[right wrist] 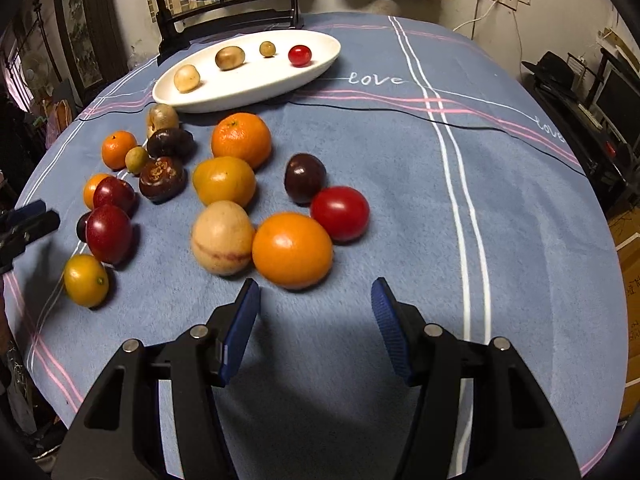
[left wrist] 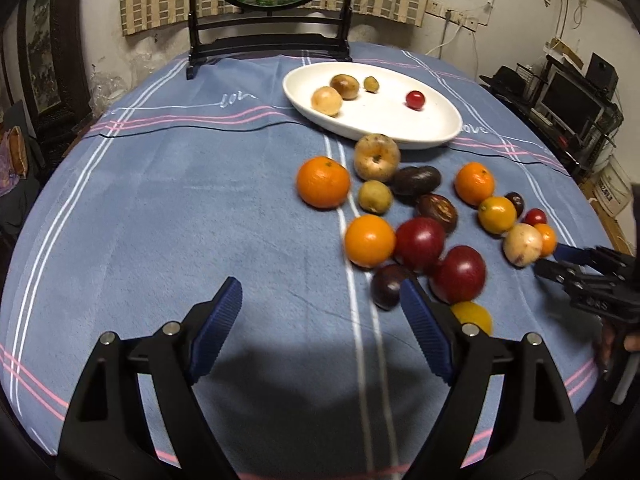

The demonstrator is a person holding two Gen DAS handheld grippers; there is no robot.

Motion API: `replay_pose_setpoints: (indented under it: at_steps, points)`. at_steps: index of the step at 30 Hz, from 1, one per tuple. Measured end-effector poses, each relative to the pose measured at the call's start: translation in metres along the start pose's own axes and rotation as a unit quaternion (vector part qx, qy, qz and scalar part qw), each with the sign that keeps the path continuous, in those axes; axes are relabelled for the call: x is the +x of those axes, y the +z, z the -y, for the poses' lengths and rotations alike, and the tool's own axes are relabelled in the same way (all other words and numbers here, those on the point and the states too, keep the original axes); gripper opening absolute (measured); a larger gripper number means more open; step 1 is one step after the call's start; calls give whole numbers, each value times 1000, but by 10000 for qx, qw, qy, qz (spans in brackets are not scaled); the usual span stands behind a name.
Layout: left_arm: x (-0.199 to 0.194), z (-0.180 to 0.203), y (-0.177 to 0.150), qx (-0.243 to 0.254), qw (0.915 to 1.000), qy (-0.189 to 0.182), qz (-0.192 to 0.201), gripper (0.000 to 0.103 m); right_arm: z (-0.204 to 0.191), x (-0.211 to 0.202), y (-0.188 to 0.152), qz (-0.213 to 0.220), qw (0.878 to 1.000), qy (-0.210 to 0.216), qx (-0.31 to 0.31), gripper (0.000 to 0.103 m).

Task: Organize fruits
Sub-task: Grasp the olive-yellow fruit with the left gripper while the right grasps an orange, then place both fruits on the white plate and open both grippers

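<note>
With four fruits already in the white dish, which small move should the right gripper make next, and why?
Probably ease the right gripper forward and down around the orange fruit just ahead. Its jaws stand open and empty, that fruit is the nearest, and the white dish still has bare space. The beige fruit touches it, so approach carefully.

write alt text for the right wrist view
Open right gripper hovers over a blue striped tablecloth, jaws empty, just short of a large round orange. More loose fruit lies beyond; a white oval dish holds four small fruits.
</note>
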State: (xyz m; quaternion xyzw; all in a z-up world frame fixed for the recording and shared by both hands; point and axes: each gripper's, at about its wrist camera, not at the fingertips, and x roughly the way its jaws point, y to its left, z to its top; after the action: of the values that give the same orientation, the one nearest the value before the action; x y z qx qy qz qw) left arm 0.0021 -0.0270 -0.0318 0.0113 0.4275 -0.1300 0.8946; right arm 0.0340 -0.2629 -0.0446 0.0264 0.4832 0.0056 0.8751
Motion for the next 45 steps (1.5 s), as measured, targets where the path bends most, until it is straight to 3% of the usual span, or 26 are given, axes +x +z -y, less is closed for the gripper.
replay_pose_setpoints:
  at_steps: [6,9,28,32,33,36,39,45]
  points:
    - [-6,13,-5,94,9998,-146,-23,86,-5,9,12,33,9999,-116,-50,58]
    - [-3,18,-7,115,9997,-192,-94,86,-9,9,14,103,9999,-62,-122,40]
    - [-1,62,-11,483,9968,-603,-222,86,17,-9,-15,321,9990,149,273,40]
    - [9,70,-15,625,9950,-664,-417,85,18,-10,-16,345,9988,196,303,40]
    - [12,72,-17,630,9947,-656,-481,84,18,-10,-16,349,9987,205,308,40]
    - [27,72,-19,571,9924,-766,-769,58,18,-11,-17,354,9987,210,308,40]
    - [29,76,-19,623,9910,-922,-744,41,18,-11,-17,355,9987,210,314,40]
    - [17,78,-18,784,9902,-953,-658,41,19,-15,-20,378,9985,257,312,40]
